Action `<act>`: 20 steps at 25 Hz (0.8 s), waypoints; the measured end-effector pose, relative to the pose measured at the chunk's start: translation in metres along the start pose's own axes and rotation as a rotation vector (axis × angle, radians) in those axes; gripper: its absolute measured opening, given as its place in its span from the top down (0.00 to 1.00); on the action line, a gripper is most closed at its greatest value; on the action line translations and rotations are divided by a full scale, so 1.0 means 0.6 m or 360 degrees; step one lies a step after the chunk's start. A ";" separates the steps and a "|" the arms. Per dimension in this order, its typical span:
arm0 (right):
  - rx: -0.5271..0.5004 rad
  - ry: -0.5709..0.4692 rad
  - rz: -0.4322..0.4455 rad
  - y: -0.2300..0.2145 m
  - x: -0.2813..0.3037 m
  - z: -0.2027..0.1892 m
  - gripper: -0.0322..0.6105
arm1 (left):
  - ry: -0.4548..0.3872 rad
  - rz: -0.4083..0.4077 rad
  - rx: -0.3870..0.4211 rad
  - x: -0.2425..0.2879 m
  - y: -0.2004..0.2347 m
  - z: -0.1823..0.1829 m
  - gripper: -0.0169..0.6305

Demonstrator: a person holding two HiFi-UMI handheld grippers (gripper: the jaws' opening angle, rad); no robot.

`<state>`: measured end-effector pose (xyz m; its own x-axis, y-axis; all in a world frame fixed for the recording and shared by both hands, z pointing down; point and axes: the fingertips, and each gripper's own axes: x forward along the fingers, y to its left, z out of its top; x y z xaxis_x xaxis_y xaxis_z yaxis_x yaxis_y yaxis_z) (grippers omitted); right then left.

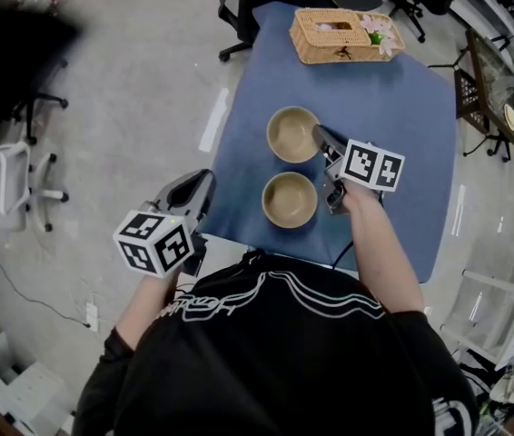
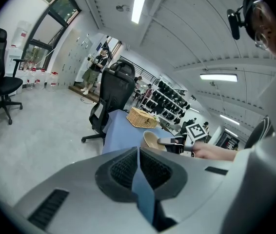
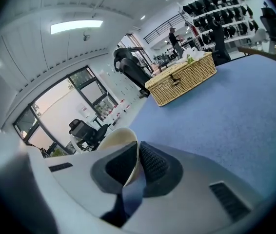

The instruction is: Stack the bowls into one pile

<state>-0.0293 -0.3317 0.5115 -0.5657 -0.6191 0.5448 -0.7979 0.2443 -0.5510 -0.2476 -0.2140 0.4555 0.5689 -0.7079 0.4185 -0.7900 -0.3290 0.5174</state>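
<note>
On blue tbl (image 1: pixel 402 107), tan far bowl (image 1: pixel 291 134), rim clamped in R gripper (image 1: pixel 320 138), matching near bowl (image 1: pixel 289 199), L gripper (image 1: pixel 200 183) jaws together

Far bowl (image 1: pixel 291 134): right rim covered by the right gripper (image 1: pixel 319 136). In the right gripper view only a slice of its wall (image 3: pixel 116 138) shows, the rest behind a jaw pad, and in the left gripper view its far side is masked by the same gripper. Left gripper (image 1: pixel 204 182): tips dark in the head view, gap unreadable there. Table (image 1: pixel 402 107): near edge concealed by the person's torso (image 1: pixel 275 343). Wicker basket (image 1: pixel 343 34): contents too small to identify. Dark shape (image 1: pixel 12 44), upper left: blurred, cut by the frame. Figures (image 2: pixel 99 65) in the distance: too small to make out.
</note>
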 end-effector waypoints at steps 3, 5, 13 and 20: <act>-0.0014 -0.0036 0.0023 0.013 -0.018 0.006 0.88 | -0.0005 -0.0021 0.0018 -0.002 -0.010 0.004 0.92; -0.0018 -0.0054 0.0050 0.022 -0.032 0.008 0.88 | -0.0007 -0.0029 0.0045 -0.004 -0.019 0.009 0.92; -0.0086 -0.0118 0.0145 0.061 -0.114 -0.001 0.88 | -0.0023 -0.0053 0.0135 -0.022 -0.077 0.008 0.92; -0.0060 -0.0124 0.0229 0.075 -0.159 -0.026 0.88 | -0.0025 -0.0050 0.0153 -0.030 -0.094 -0.003 0.92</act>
<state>-0.0145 -0.2502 0.4447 -0.6581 -0.6313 0.4103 -0.7177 0.3614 -0.5952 -0.2126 -0.1817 0.4203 0.5907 -0.7056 0.3913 -0.7905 -0.4090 0.4558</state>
